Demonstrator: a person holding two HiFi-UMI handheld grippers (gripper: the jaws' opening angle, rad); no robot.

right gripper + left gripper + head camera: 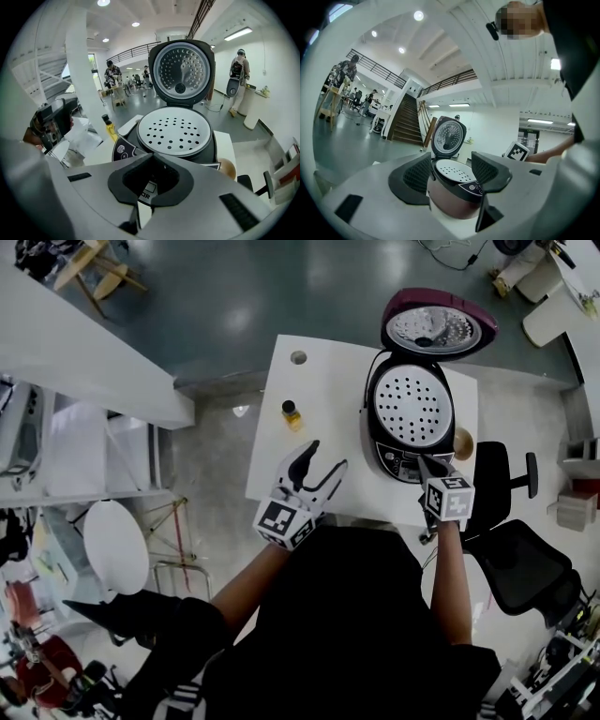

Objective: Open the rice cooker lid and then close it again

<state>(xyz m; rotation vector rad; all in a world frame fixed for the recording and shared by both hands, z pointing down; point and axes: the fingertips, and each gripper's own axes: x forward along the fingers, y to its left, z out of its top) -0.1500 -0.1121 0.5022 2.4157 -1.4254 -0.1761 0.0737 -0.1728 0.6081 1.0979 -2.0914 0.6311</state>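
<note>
A white table carries everything here. Near its far left corner there is a small round hole in the top. A little nearer, left of the middle, a small bottle of yellow liquid with a dark cap stands upright, well apart from the rest. The cooker sits on the right half, its control panel facing the near edge and its lid tipped up past the far edge. A tan round thing lies just beside the cooker's right side, near the table's right edge.
</note>
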